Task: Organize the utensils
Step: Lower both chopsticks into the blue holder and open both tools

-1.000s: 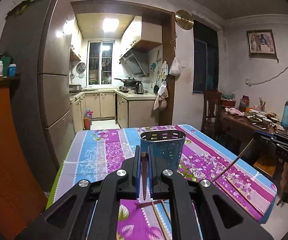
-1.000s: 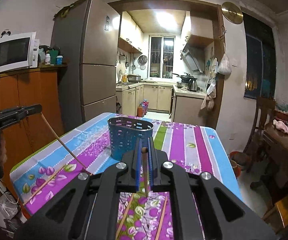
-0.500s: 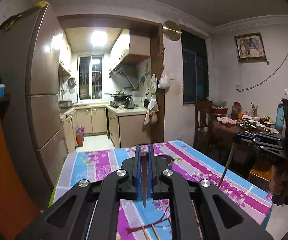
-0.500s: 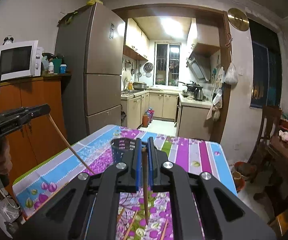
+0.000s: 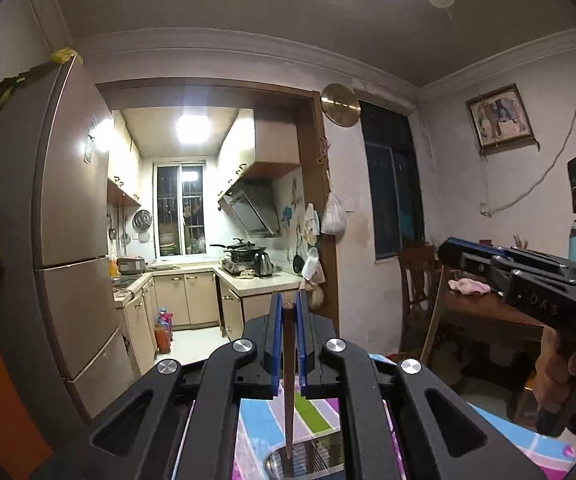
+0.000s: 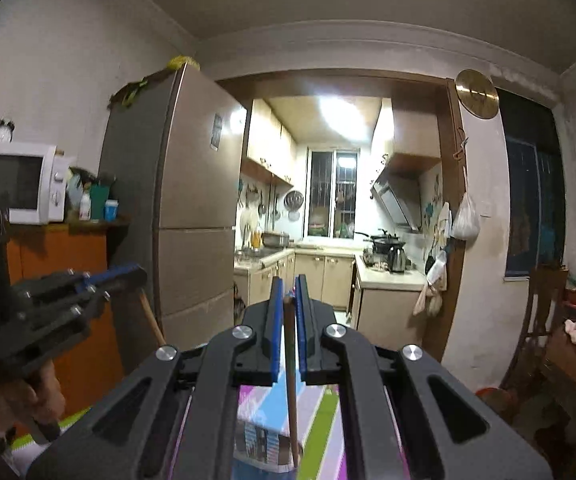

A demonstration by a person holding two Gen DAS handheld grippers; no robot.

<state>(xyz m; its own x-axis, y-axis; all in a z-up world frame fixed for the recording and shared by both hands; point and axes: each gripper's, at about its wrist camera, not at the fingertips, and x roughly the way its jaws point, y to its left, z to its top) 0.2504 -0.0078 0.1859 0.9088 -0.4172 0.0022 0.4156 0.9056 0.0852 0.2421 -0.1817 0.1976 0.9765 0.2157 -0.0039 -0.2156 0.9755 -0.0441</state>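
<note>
So both grippers are holding one chopstick each right now. The left gripper (image 5: 287,312) has its jaws pinching a dark brown chopstick (image 5: 288,380), and the right gripper (image 6: 287,300) is doing the same with a lighter wooden chopstick (image 6: 291,380). Both jaws are pressed tight on the sticks, no gap that I can see.

The thing that matters for the next bit: each stick is hanging nearly straight down from its jaws, long axis close to upright, and the blue holder (image 6: 262,446) is sitting right underneath on the striped bench (image 5: 312,412). In the left wrist view the dark stick's tip is pointing down at the holder's rim (image 5: 308,446), looking like it's just over the opening. In the right wrist view the light stick's lower end is running past the holder's right edge, so I'd guess the left one is lined up better. I honestly can't tell whether either tip is already inside.

The holder is cut off at the bottom of both views and half hidden by the gripper bodies, plus it's blurry. Any other utensils on the bench are out of sight. Beside the holder, each view is only catching the other gripper from the side.
</note>
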